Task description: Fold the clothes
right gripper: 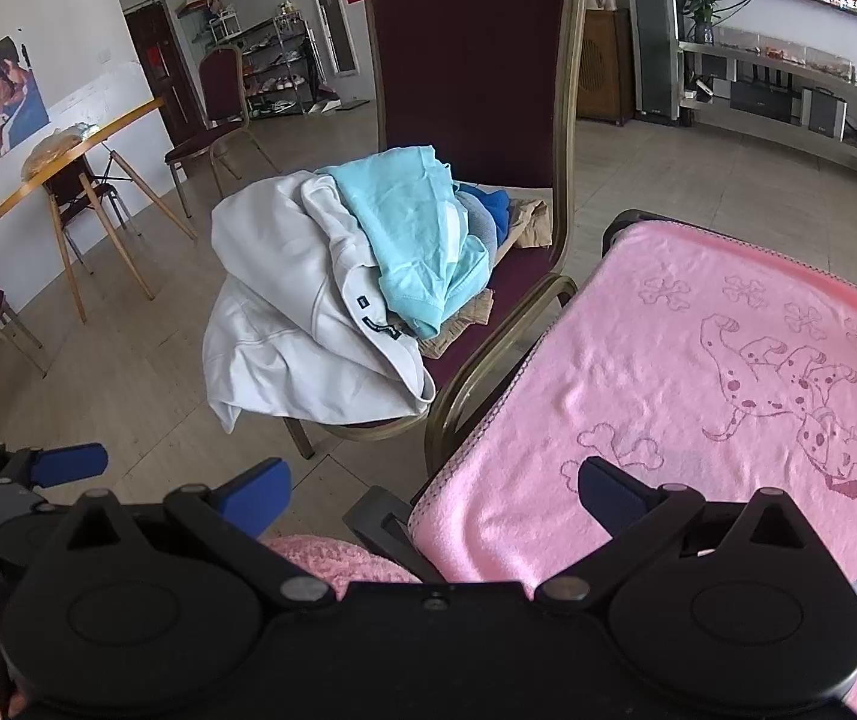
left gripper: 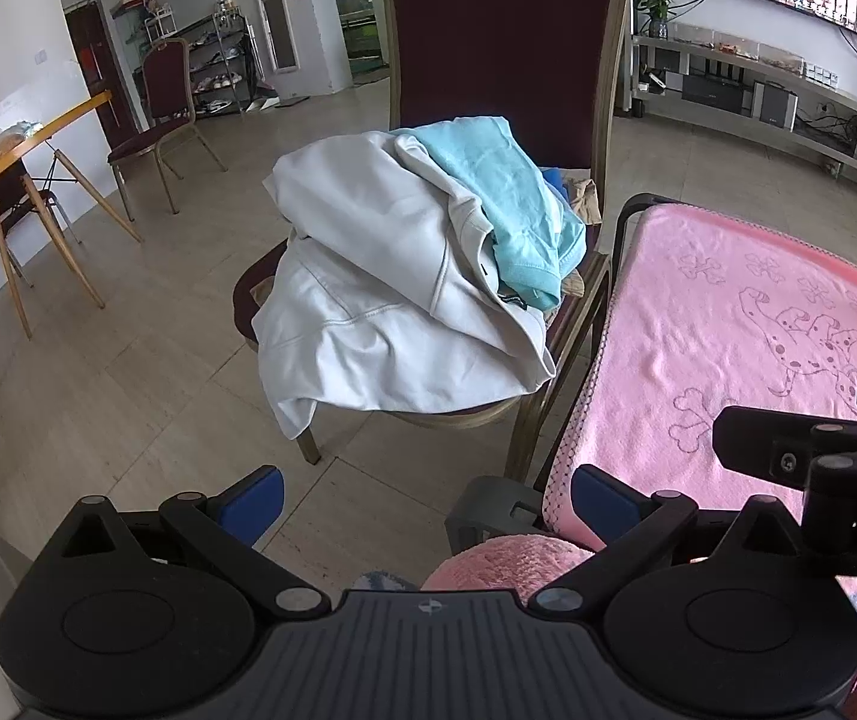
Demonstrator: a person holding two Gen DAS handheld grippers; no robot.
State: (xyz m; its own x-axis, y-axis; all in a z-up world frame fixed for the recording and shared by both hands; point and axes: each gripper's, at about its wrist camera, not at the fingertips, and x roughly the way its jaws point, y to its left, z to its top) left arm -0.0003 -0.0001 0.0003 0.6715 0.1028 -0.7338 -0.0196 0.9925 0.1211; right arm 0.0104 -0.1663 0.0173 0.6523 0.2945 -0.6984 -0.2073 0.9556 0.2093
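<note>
A pile of clothes lies on a maroon chair (left gripper: 500, 30) (right gripper: 464, 48): a white hoodie (left gripper: 368, 294) (right gripper: 284, 312) with a light blue shirt (left gripper: 500, 198) (right gripper: 410, 234) on top and darker blue and tan pieces under it. To the right is a table covered by a pink towel (left gripper: 728, 324) (right gripper: 668, 372) with a dog print. My left gripper (left gripper: 428, 504) is open over the floor in front of the chair, holding nothing. My right gripper (right gripper: 434, 492) is open by the table's near left corner, also holding nothing. Each gripper is well short of the clothes.
A wooden table (left gripper: 20, 150) and another maroon chair (left gripper: 164, 102) stand at the left by the wall. A low TV shelf (left gripper: 788, 96) runs along the right, with a screen above. Tiled floor lies around the chair. A fluffy pink item (left gripper: 506, 564) sits below the grippers.
</note>
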